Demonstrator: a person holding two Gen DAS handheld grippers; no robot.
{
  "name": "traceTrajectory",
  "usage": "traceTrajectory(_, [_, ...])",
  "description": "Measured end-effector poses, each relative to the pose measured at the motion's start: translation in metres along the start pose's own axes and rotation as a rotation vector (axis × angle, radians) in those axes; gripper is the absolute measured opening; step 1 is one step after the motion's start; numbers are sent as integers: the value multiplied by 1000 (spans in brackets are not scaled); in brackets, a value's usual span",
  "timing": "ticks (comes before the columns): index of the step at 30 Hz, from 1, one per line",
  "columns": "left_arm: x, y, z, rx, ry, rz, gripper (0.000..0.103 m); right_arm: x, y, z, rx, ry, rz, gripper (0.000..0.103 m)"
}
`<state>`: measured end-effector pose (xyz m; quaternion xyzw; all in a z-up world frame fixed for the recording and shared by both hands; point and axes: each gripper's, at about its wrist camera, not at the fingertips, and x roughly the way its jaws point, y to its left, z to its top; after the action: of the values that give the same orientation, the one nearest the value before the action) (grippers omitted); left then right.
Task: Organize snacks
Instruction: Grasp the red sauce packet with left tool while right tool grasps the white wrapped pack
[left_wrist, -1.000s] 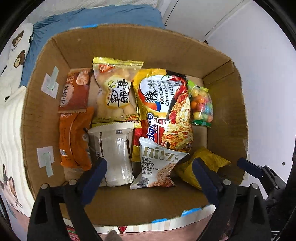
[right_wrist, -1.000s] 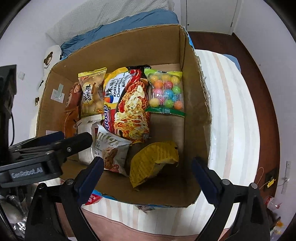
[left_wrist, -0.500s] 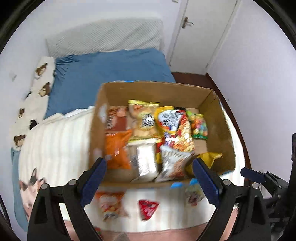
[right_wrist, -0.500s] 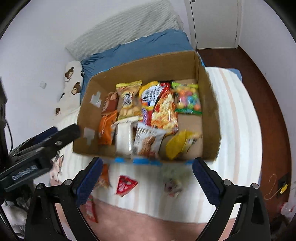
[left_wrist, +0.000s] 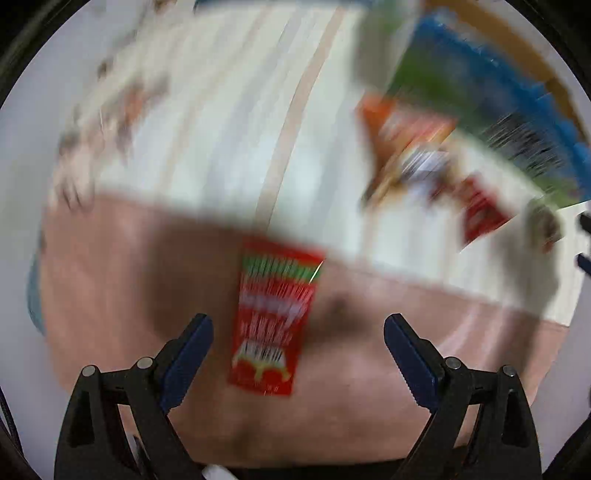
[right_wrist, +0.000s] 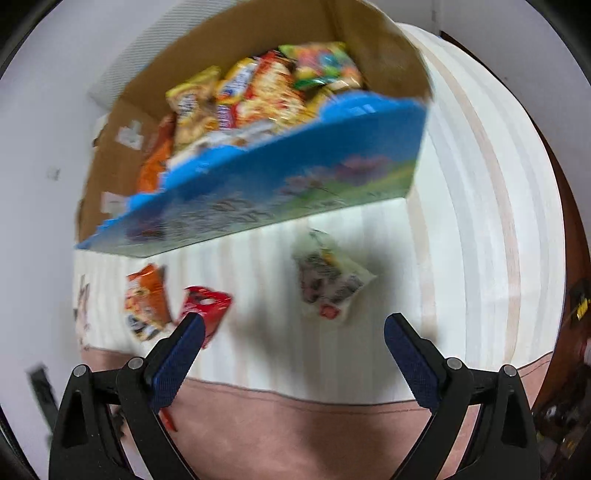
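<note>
While both views are motion-blurred, a red snack packet (left_wrist: 272, 321) lies on the pink blanket band, just ahead of the left gripper (left_wrist: 298, 334), spread, empty | right gripper (right_wrist: 293, 334) spread above striped blanket (right_wrist: 461, 221); white packet (right_wrist: 328, 284) near cardboard box (right_wrist: 110, 155)

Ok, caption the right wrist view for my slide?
Open right gripper hovers over white snack packet on striped blanket, beside filled cardboard box.

The bed (right_wrist: 480, 221), under a striped cream and pink cover, carries the cardboard box (right_wrist: 258, 177) and four loose snack packets (right_wrist: 328, 284) beside it.
</note>
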<state>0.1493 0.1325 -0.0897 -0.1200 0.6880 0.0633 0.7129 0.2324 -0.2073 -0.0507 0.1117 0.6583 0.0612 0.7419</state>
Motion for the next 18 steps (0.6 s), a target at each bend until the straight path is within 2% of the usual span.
traceTrajectory(4, [40,15,-5,-49,79,-42,94,23,-7,7,31,12,-21,96])
traceTrajectory(5, [45,16,-3,-51,76,-49,88,28,-7,8,38,14,-21,94])
traceTrajectory(6, [49,17,-2,-53,75,-43,82,33,-7,10,44,17,-18,86])
traceTrajectory(7, [51,16,0,-54,74,-37,81,42,-8,13,56,28,-18,72])
traceTrajectory(8, [51,15,2,-51,62,-39,75,48,-8,15,65,40,-21,66])
traceTrajectory(9, [48,12,4,-41,41,-34,58,54,-9,16,71,51,-26,58])
traceTrajectory(10, [46,10,5,-28,35,-29,53,59,-9,17,78,48,-33,48])
traceTrajectory(14, [39,8,7,-11,27,-28,48,57,-7,12,45,8,-32,46])
traceTrajectory(18, [29,3,-3,-16,18,-52,48,50,-4,-12,-29,38,-20,46])
